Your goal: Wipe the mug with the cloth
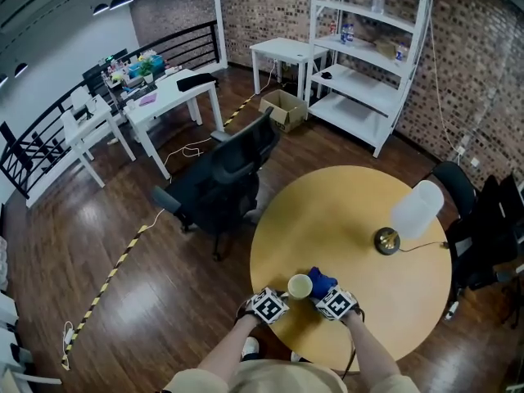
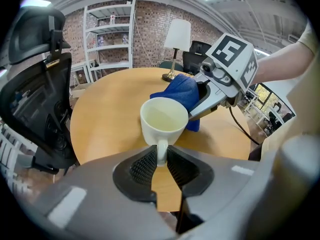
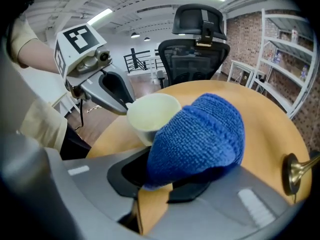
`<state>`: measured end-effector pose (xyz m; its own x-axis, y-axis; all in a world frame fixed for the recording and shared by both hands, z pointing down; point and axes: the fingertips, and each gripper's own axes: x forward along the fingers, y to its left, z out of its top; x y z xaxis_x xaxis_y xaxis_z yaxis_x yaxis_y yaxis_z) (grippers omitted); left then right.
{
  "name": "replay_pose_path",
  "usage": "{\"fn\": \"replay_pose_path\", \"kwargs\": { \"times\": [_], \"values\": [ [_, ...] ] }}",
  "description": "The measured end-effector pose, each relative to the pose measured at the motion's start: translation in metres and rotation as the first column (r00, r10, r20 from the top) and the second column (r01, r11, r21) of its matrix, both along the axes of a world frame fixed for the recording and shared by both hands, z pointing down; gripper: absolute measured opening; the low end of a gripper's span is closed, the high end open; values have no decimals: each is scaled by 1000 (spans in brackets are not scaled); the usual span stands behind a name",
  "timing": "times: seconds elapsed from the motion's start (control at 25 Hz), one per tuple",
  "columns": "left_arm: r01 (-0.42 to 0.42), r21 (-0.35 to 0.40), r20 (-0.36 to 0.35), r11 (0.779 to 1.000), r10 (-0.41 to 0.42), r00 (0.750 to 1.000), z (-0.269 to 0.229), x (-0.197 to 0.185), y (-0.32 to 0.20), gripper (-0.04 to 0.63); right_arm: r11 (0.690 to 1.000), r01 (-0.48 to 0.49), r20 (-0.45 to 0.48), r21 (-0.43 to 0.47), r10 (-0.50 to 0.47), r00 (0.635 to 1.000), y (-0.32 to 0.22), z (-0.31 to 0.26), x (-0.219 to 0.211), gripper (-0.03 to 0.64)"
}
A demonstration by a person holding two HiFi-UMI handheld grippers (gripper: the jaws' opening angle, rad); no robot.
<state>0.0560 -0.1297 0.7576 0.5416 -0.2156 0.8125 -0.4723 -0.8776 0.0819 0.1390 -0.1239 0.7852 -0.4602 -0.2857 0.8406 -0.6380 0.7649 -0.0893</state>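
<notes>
**Listener:** What are you holding, and why that way?

**Me:** My left gripper (image 2: 161, 159) has its jaws almost together, pinching the handle of a small cream ceramic mug (image 2: 164, 120). The mug is upright, mouth up, and looks empty. Gripping the handle steadies it, I judge, and leaves the whole outer wall free for wiping. My right gripper (image 3: 165, 176) is clamped on a bunched blue towelling cloth (image 3: 200, 134). The wad bulges out past the jaws, so soft fabric meets the cup rather than hard plastic.

**Listener:** Where do mug and cloth sit?

**Me:** The head view shows both at the near edge of a round yellow wooden table (image 1: 352, 219), just in front of me, between the two grippers. The cloth (image 1: 321, 281) lies against the mug (image 1: 300, 286) on the side away from the handle, apparently touching. I cannot tell whether the mug's base rests on the tabletop. A table lamp with a white shade and a brass base (image 1: 409, 215) stands well apart, across the table.

**Listener:** Any writing or brands?

**Me:** None that I can read. The mug is plain and the cloth has no visible tag. Each gripper carries a cube with black-and-white square markers (image 1: 268, 305), which are patterns, not letters. Bottles on the white metal shelf unit (image 1: 368, 64) are too small to read.
</notes>
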Motion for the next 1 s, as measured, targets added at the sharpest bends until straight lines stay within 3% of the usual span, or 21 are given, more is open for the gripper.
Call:
{"fn": "replay_pose_path", "kwargs": {
  "times": [0.52, 1.0],
  "values": [
    [2, -6, -18, 1000, -2, 1000, -2, 3, 8, 51, 1000, 11, -19, 7, -11, 1000, 29, 2, -18, 81],
    [30, -70, -18, 997, -31, 999, 10, 0, 16, 49, 998, 57, -3, 10, -57, 998, 40, 10, -40, 81]
  ]
}}
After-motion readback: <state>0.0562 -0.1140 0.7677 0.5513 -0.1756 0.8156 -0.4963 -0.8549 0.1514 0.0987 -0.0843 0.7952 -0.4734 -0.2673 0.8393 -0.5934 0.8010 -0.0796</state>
